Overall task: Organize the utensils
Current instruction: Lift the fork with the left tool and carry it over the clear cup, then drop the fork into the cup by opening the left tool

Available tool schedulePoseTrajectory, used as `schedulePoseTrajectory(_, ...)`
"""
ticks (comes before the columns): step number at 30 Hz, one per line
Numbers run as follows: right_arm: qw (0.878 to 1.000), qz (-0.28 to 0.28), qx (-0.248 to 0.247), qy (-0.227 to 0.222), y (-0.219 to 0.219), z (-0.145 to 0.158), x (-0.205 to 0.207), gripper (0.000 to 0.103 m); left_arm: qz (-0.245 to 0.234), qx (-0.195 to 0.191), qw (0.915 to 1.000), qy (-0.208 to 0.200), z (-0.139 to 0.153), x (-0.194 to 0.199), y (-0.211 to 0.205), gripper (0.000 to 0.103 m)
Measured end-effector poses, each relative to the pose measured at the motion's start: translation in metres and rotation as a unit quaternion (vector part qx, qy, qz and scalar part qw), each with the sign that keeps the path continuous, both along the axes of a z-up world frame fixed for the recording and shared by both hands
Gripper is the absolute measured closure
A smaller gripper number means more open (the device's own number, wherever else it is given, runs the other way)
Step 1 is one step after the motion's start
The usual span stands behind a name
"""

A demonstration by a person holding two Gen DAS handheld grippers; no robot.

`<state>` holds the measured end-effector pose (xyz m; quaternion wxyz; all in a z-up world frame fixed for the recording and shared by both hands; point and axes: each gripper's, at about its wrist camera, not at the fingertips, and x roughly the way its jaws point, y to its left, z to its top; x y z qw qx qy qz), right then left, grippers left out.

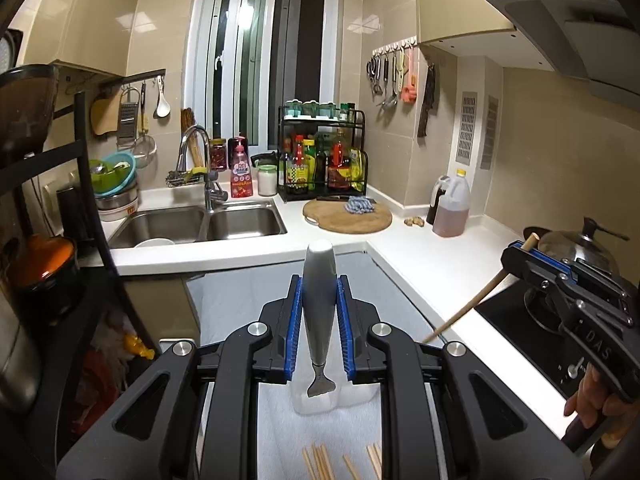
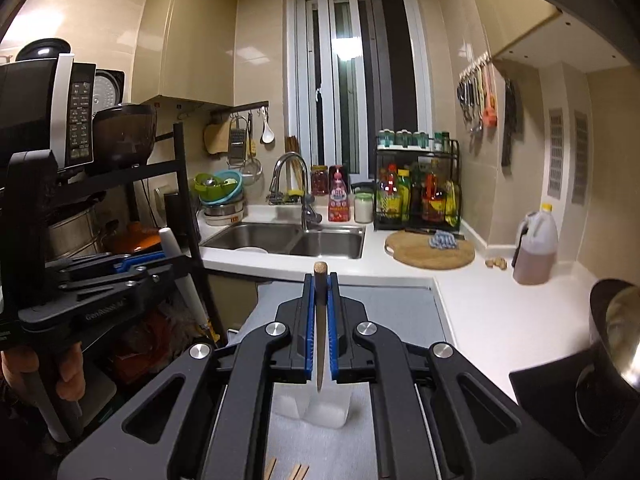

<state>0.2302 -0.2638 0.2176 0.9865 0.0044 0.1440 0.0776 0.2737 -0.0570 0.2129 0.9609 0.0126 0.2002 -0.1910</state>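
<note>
My left gripper (image 1: 319, 288) is shut on a grey-white utensil handle (image 1: 319, 300), metal end down, above a clear plastic holder (image 1: 316, 400) on a white mat. My right gripper (image 2: 320, 288) is shut on a wooden chopstick (image 2: 320, 332), held upright with its tip just over the clear holder (image 2: 316, 408). The right gripper (image 1: 520, 252) and its chopstick (image 1: 468, 312) also show at the right of the left wrist view. The left gripper (image 2: 140, 264) shows at the left of the right wrist view. Several wooden chopsticks (image 1: 320, 464) lie on the mat below.
A double sink (image 1: 200, 224) with a tap is at the back. A round cutting board (image 1: 347, 216), a sauce rack (image 1: 324, 160) and an oil jug (image 1: 452, 204) stand on the white counter. A stove with a lidded pot (image 1: 576, 248) is at right, a black shelf (image 2: 120, 208) at left.
</note>
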Motion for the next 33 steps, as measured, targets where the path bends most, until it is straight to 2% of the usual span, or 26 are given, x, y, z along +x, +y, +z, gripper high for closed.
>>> schedulePoseTrajectory(9,1.000,0.011,0.008,-0.015,0.002,0.019,0.025,0.097,-0.005,-0.002,1.0000,0.002,-0.004,0.029,-0.012,0.086)
schedulePoseTrajectory(11,1.000,0.005,-0.005,-0.024,0.005,0.018,0.029,0.097,-0.004,-0.004,1.0000,0.006,-0.007,0.035,-0.012,0.086)
schedulePoseTrajectory(16,1.000,0.003,-0.019,-0.010,0.012,-0.001,0.049,0.097,-0.001,-0.006,0.9996,0.026,-0.025,0.055,-0.016,0.086)
schedulePoseTrajectory(29,0.998,-0.014,-0.010,0.061,0.002,-0.061,0.081,0.097,0.001,0.010,0.9960,0.089,-0.087,0.089,-0.023,0.086)
schedulePoseTrajectory(30,0.998,-0.014,-0.010,0.067,0.002,-0.065,0.082,0.096,0.001,0.011,0.9951,0.098,-0.091,0.090,-0.022,0.081)
schedulePoseTrajectory(31,0.997,-0.012,-0.011,0.073,0.003,-0.069,0.083,0.095,0.007,0.008,0.9950,0.100,-0.092,0.090,-0.021,0.072)
schedulePoseTrajectory(32,0.997,-0.010,-0.013,0.077,0.004,-0.073,0.083,0.091,0.014,0.006,0.9952,0.096,-0.092,0.089,-0.019,0.041)
schedulePoseTrajectory(33,0.997,-0.008,-0.017,0.080,0.005,-0.077,0.082,0.081,0.031,0.004,0.9959,0.084,-0.090,0.085,-0.015,0.020)
